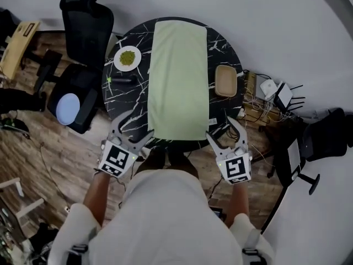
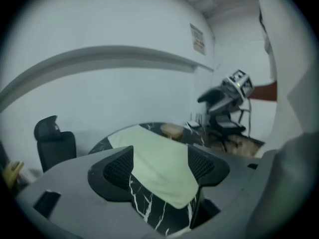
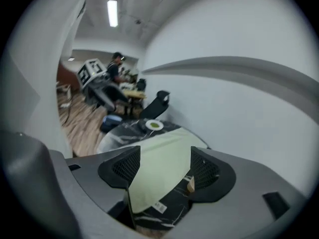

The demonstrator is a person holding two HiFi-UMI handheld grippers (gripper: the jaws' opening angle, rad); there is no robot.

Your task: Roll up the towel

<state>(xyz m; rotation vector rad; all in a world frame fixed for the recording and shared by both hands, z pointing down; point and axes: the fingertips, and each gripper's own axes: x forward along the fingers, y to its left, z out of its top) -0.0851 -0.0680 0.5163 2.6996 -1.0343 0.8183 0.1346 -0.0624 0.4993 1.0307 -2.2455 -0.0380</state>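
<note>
Left gripper (image 1: 135,127), right gripper (image 1: 223,130): jaws apart, flanking towel (image 1: 179,76).

Seen from above, a person in a white top reaches both arms forward, left forearm (image 1: 95,192) and right forearm (image 1: 238,200) bare below white sleeves (image 1: 77,228). The grey plastic left gripper (image 1: 132,130) and its twin, the right gripper (image 1: 225,132), each carry a black-and-white marker cube. They are held level and well apart, jaws aimed away from the body and angled slightly inward. In each gripper view the black mesh pads (image 2: 119,168) (image 3: 127,166) stand wide apart, clamping nothing.
</note>
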